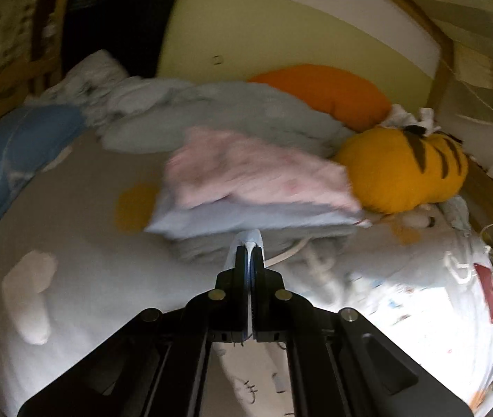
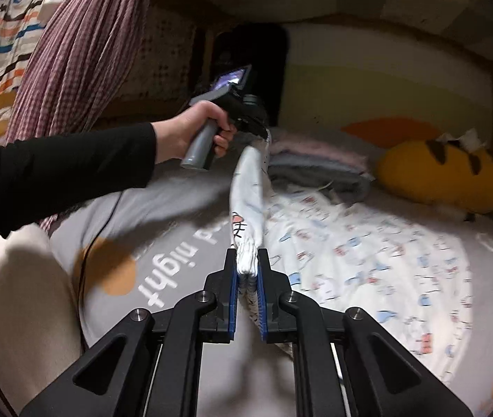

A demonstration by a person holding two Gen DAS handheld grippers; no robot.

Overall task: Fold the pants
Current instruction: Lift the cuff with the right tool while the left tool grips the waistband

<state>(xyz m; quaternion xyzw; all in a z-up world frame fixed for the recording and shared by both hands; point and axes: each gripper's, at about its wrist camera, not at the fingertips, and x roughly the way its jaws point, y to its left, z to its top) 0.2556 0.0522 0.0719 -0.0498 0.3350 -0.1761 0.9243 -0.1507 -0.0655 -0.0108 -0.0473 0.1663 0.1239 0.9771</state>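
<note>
The pants [image 2: 248,187] hung as a taut white printed band between the two tools, above the bed [image 2: 183,215]. The right tool [image 2: 247,264] had its blue-padded jaws nearly closed on a bunched ribbed end; the left tool [image 1: 249,243] was fully closed on a small tip of white cloth at the far end. The band's long axis ran straight away from the right tool toward the left, rising slightly — so it pointed up the bed toward the stacked clothes [image 1: 246,180]. I judged the fold would turn on bringing one held end to the other along that line.
</note>
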